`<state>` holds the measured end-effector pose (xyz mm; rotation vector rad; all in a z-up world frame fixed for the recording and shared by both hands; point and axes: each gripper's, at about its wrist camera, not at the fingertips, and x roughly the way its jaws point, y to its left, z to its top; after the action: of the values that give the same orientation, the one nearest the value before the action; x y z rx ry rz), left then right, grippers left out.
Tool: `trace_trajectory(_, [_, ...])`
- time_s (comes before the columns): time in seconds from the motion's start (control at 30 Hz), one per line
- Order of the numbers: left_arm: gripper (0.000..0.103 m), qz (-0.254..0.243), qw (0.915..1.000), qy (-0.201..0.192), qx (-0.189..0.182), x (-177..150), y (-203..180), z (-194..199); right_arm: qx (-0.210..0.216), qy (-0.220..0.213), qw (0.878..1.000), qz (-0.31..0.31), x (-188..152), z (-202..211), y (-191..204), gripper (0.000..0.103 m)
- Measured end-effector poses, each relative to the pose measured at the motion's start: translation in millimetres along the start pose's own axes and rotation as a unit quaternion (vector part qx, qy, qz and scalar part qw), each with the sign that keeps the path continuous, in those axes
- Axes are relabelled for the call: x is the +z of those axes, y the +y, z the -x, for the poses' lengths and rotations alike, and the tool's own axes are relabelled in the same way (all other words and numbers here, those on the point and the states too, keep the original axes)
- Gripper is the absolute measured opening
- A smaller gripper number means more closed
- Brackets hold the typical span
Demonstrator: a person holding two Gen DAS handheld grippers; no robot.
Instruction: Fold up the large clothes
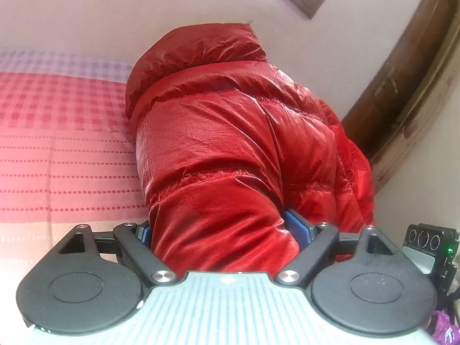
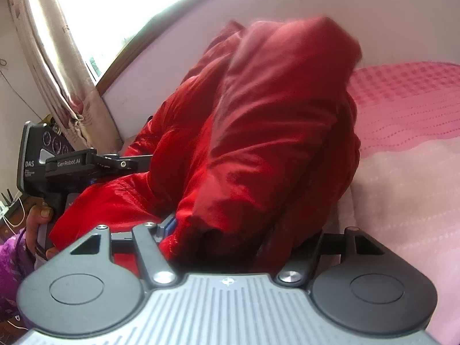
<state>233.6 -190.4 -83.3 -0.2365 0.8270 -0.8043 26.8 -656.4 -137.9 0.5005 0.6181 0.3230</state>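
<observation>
Two tools, one red jacket (image 1: 230, 132).
Left tool (image 1: 227, 231) and right tool (image 2: 230, 230) each clamped puffy fabric above one pink bed (image 1: 57, 143).

I see one garment, a shiny red puffer jacket (image 1: 230, 132), quilted with stitched seams and creased all over. It is bunched into a thick, rounded bundle, its hood or collar end rising farthest from me. It rests on the pink checked bedspread (image 1: 57, 132), at the bedspread's edge nearest the wall.
</observation>
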Motion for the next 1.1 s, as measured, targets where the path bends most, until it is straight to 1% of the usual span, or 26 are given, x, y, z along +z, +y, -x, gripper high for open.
trace_trajectory(0.1, [0.083,-0.015,0.9997,-0.013,0.015,-3,-11,3,-0.007,-0.002,1.0,-0.002,1,1,3,0.066])
trace_trajectory(0.17, [0.083,-0.025,0.9991,-0.024,0.026,-5,-17,10,-0.009,-0.009,1.0,0.008,0,3,9,0.062])
trace_trajectory(0.23, [0.082,-0.031,0.9984,-0.031,0.034,-7,-21,16,-0.009,-0.013,1.0,0.017,-2,4,16,0.06])
trace_trajectory(0.5, [0.081,-0.039,0.9967,-0.042,0.058,-8,-24,29,-0.005,-0.021,0.999,0.039,-7,4,32,0.055])
trace_trajectory(0.73, [0.081,-0.029,0.9956,-0.048,0.074,-12,-21,38,0.003,-0.02,0.998,0.052,-7,3,46,0.051])
trace_trajectory(0.83, [0.081,0.0,0.9973,-0.039,0.062,-13,-9,35,0.001,-0.004,1.0,0.027,-5,-1,43,0.051])
trace_trajectory(0.9, [0.081,0.011,0.9981,-0.034,0.051,-14,0,32,0.0,0.003,1.0,-0.006,-4,0,36,0.056])
trace_trajectory(0.93, [0.081,0.017,0.9983,-0.031,0.047,-14,3,31,-0.004,0.005,1.0,-0.02,-4,1,32,0.06])
trace_trajectory(0.97, [0.081,0.02,0.9984,-0.03,0.044,-14,4,30,-0.012,0.006,0.999,-0.034,-4,3,28,0.067])
trace_trajectory(1.0, [0.082,0.021,0.9985,-0.028,0.042,-13,5,28,-0.016,0.006,0.999,-0.045,-3,5,25,0.07])
trace_trajectory(1.03, [0.082,0.021,0.9986,-0.027,0.041,-13,6,27,-0.015,0.009,0.999,-0.051,-4,7,22,0.08])
trace_trajectory(1.07, [0.083,0.022,0.9987,-0.025,0.039,-12,6,26,-0.017,0.019,0.998,-0.052,-3,6,20,0.094])
trace_trajectory(1.1, [0.083,0.021,0.9988,-0.024,0.037,-11,4,23,-0.033,0.023,0.998,-0.052,-3,3,20,0.097])
